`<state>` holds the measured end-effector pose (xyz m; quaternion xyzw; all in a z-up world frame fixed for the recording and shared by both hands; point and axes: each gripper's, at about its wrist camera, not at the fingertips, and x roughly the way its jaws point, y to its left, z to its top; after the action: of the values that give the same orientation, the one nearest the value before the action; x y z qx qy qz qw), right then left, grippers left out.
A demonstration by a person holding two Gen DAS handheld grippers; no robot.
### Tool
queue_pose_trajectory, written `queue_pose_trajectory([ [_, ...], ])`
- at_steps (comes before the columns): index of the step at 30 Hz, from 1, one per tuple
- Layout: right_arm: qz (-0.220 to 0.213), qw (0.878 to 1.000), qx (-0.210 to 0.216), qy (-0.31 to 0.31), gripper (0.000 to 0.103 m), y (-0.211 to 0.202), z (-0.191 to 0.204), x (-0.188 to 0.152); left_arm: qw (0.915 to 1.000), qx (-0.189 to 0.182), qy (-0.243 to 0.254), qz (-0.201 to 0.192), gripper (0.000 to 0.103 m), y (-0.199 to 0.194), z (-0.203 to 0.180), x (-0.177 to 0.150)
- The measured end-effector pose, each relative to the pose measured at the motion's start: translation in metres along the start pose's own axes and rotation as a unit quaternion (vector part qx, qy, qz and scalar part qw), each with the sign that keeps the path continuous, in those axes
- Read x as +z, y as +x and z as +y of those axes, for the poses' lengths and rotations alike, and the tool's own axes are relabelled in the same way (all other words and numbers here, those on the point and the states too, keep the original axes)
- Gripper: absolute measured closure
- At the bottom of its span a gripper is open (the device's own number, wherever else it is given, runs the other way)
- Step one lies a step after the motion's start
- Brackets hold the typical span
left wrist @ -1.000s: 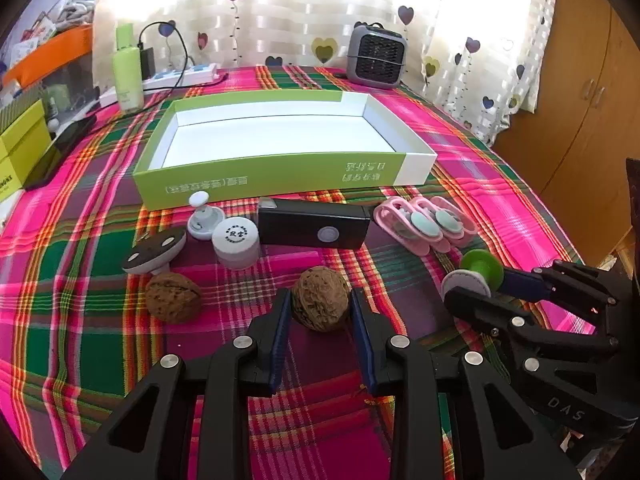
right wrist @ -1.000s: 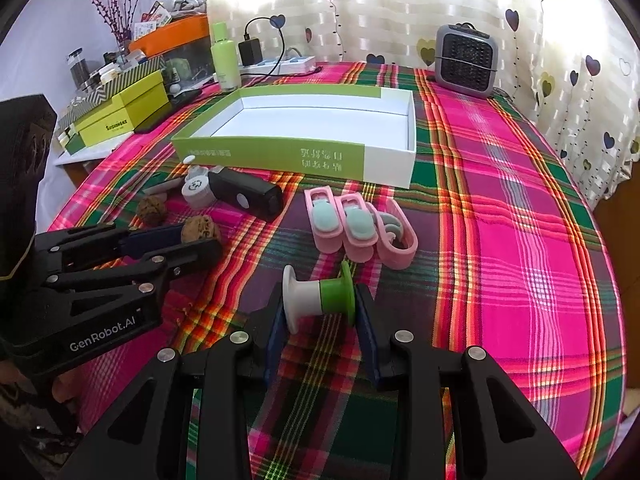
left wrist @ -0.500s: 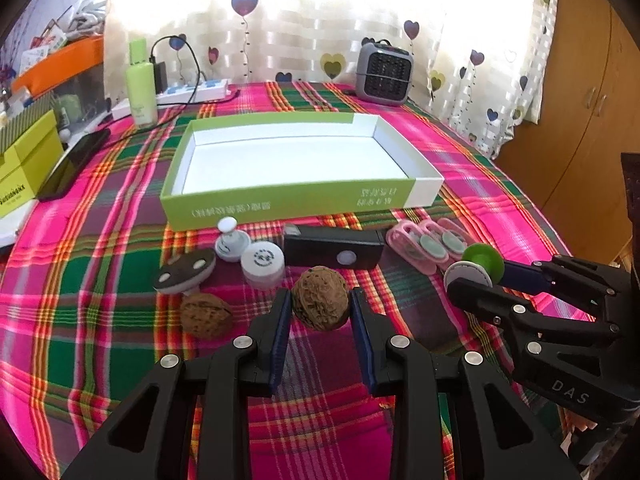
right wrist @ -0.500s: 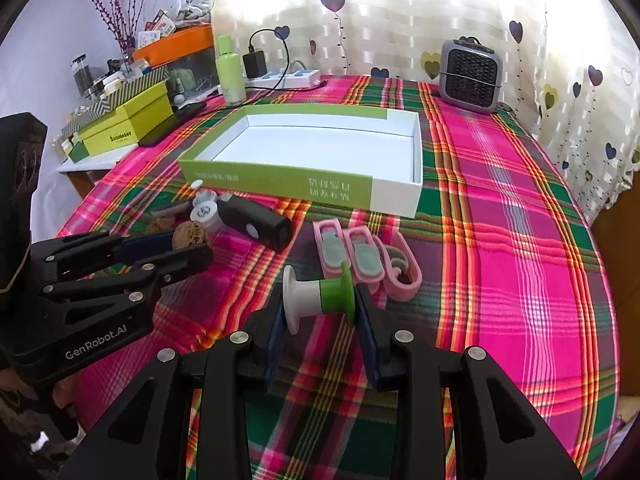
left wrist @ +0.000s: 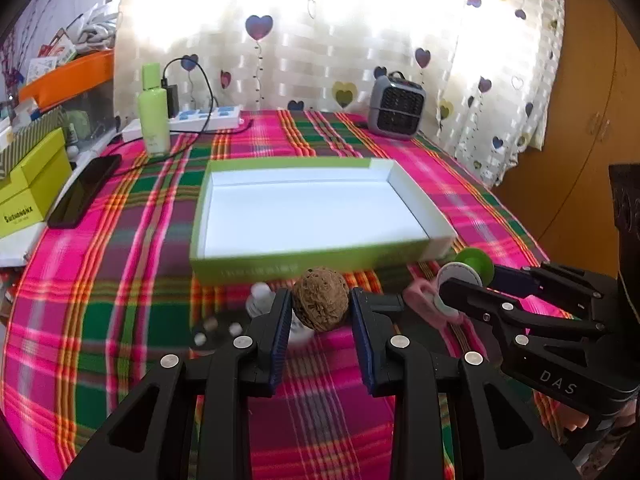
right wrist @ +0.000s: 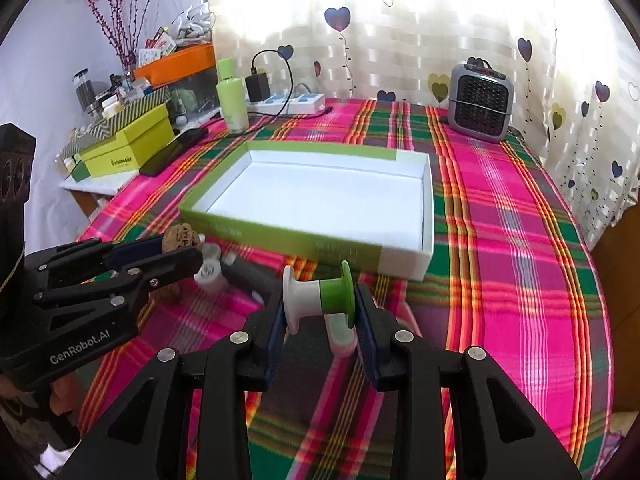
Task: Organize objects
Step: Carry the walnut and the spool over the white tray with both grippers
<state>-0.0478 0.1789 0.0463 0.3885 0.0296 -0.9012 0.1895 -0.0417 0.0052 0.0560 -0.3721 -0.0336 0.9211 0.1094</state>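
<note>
- Between the left gripper's [left wrist: 320, 312] pads, a walnut [left wrist: 319, 303] is being pinched, clear of the cloth.
- Right gripper [right wrist: 320, 304] is clamping a green-and-white spool [right wrist: 318, 300], axis lying crosswise, pad to pad.
- Green tray [left wrist: 256, 262] is sitting straight ahead of both (still empty), near wall facing the tools; the walnut looks nearer its middle.

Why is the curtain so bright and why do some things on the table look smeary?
Left wrist view: window light burns the curtain white, and the green box and small things behind the walnut smear, while the walnut stays sharp. Right wrist view: the curtain is softer; the spool is crisp, the tablecloth streaky, and the edges bend round.
</note>
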Motion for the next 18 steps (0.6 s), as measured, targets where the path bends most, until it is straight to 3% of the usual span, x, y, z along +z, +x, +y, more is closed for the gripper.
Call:
queue_pose_trajectory([
  [18, 0.023, 1.000, -0.004, 0.004, 0.069, 0.061, -0.007, 0.054, 0.9996, 0.026, -0.011, 0.009, 0.075, 0.046, 0.036, 0.049],
])
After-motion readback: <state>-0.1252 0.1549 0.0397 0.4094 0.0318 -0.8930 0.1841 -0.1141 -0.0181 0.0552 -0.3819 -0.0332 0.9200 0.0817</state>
